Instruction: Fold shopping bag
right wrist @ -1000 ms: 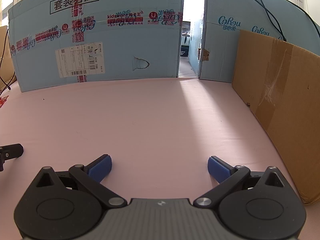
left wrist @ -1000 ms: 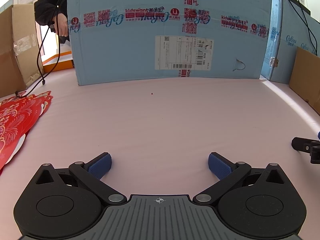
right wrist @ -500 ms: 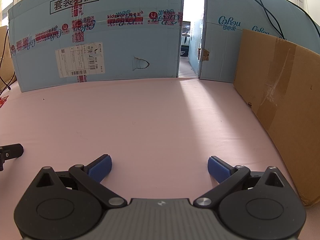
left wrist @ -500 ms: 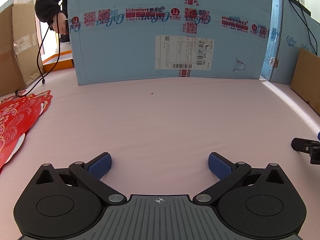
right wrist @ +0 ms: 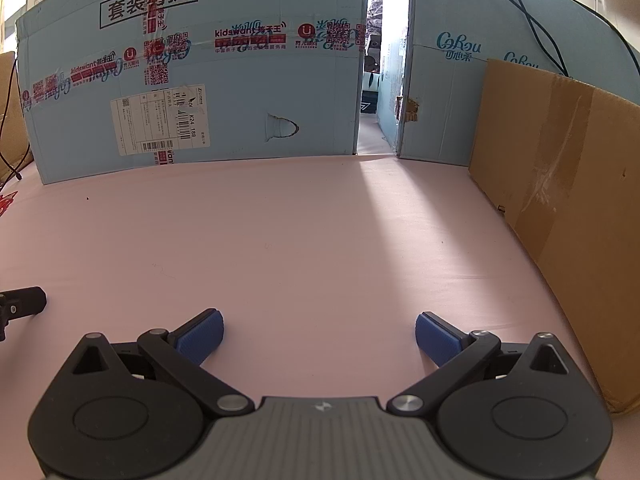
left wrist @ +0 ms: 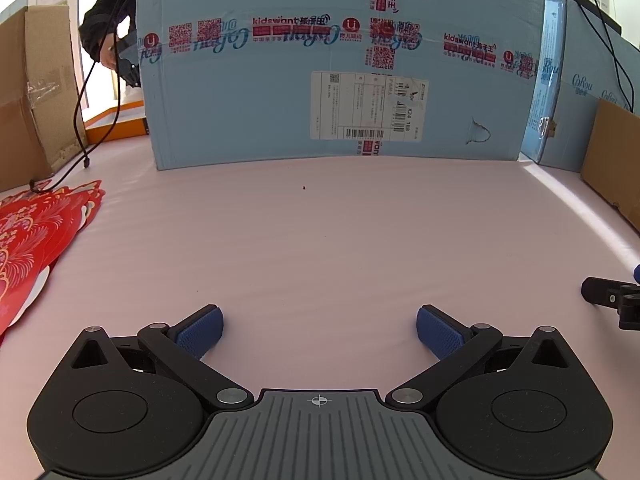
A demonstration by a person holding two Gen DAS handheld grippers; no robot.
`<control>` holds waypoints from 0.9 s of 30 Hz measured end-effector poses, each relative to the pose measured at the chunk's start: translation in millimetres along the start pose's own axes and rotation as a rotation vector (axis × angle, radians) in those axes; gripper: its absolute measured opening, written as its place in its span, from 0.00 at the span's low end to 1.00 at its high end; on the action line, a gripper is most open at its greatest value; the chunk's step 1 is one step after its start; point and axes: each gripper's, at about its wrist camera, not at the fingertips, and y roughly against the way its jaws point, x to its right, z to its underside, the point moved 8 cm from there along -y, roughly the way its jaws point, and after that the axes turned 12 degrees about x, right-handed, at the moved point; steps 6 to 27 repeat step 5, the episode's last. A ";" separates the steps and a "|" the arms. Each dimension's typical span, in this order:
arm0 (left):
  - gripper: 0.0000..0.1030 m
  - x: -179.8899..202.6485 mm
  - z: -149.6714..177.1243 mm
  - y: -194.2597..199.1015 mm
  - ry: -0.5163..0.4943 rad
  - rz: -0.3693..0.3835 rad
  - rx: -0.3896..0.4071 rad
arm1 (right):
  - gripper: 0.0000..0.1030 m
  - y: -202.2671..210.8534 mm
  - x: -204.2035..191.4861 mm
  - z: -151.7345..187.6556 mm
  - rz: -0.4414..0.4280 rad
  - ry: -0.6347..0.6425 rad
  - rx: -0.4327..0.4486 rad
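Note:
A red shopping bag (left wrist: pixel 28 236) with a gold and white pattern lies flat on the pink table at the far left of the left wrist view; only a red tip (right wrist: pixel 6 202) shows in the right wrist view. My left gripper (left wrist: pixel 319 326) is open and empty, low over the table, to the right of the bag and apart from it. My right gripper (right wrist: pixel 319 330) is open and empty over bare pink table. Each gripper's black finger shows at the edge of the other's view.
A large light-blue cardboard box (left wrist: pixel 340 64) stands across the back of the table. A second blue box (right wrist: pixel 460 92) and a brown cardboard panel (right wrist: pixel 568 216) wall the right side. Brown cardboard (left wrist: pixel 32 92) and a black cable (left wrist: pixel 80 128) are at the left; a person stands behind.
Both grippers are still. Only the person's hand behind the blue box at the back left has shifted a little.

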 end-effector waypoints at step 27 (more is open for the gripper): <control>1.00 0.3 0.1 -0.3 -0.003 -0.001 0.000 | 1.00 -0.2 0.2 0.0 0.000 -0.001 0.000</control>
